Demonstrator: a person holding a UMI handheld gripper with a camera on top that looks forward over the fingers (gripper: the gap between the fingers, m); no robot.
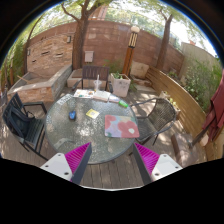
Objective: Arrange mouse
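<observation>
Outdoors, gripper (113, 160) hung open wide, holding nothing, over near edge of round glass table (60, 135); mouse (72, 115) sat toward far-left edge.

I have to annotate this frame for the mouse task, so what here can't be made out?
- Small dark-blue object on the round glass table, gripper view: too small to confirm it is a mouse.
- Pink-red flat sheet and yellow square: too small to identify.
- Table's near rim: hidden behind the gripper, whose fingers stand open, well short of the table.
</observation>
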